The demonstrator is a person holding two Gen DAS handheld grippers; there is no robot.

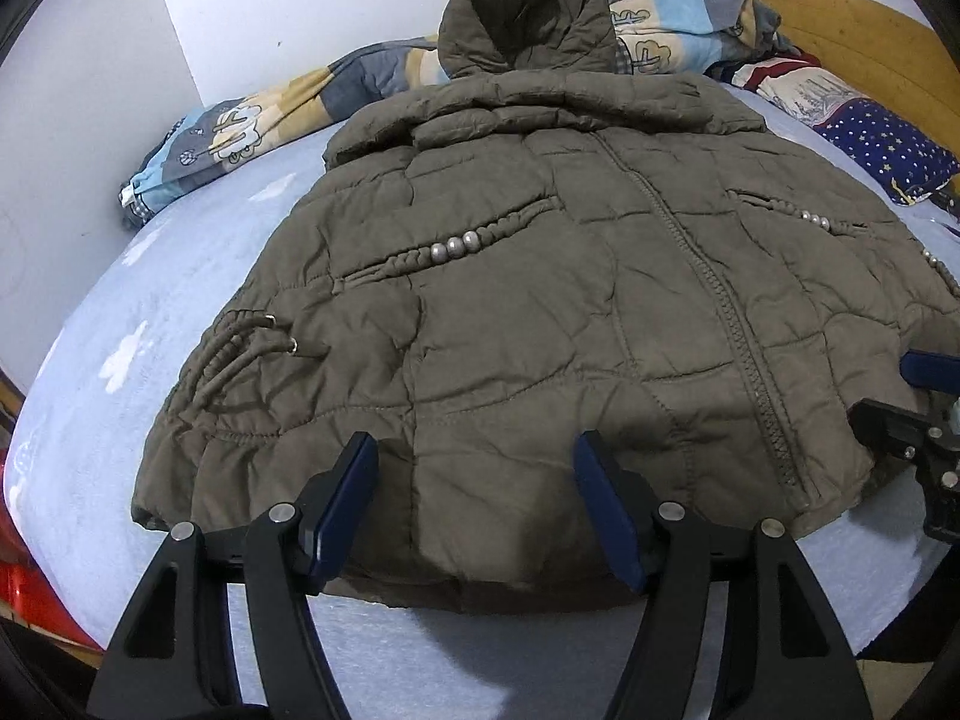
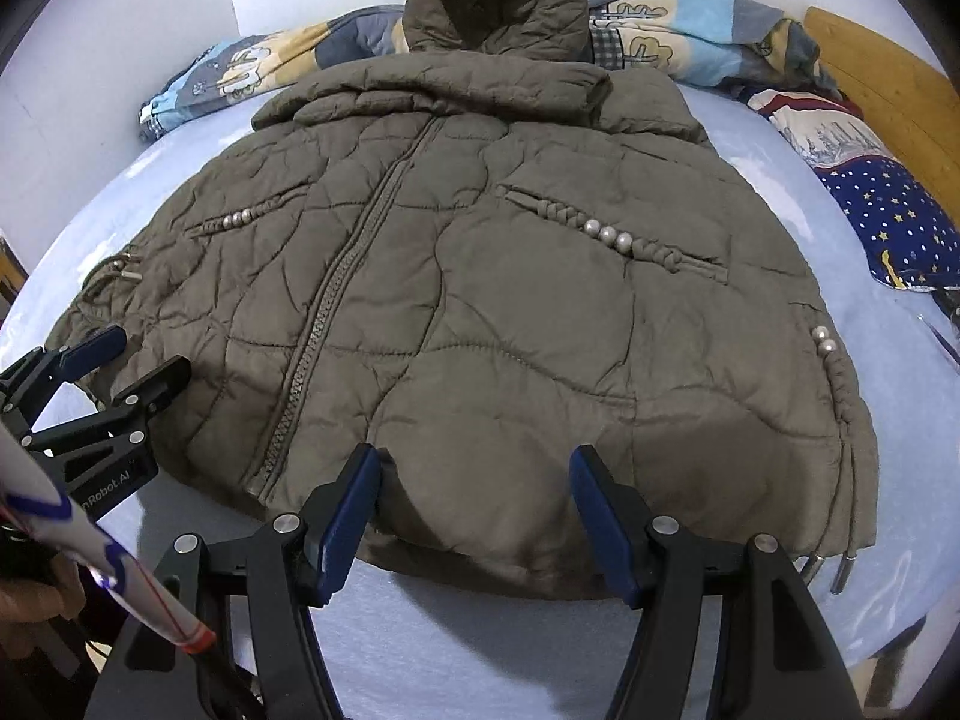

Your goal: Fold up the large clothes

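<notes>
Olive padded jacket (image 1: 540, 300) lies flat on the bed (image 1: 120, 360), hood away from you, its hem just under both your left gripper (image 1: 477, 468) and right gripper (image 2: 474, 468), jaws apart and empty.

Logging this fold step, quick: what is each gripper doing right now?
Left gripper: jaws open, holding nothing, over the jacket's hem.
Right gripper: jaws open, holding nothing, over the same hem.

A bed with a pale blue sheet (image 1: 90, 420) stands against a white wall (image 1: 270, 12), wooden headboard (image 2: 900, 108) at far right, patterned quilt (image 2: 720, 36) along the far edge
</notes>
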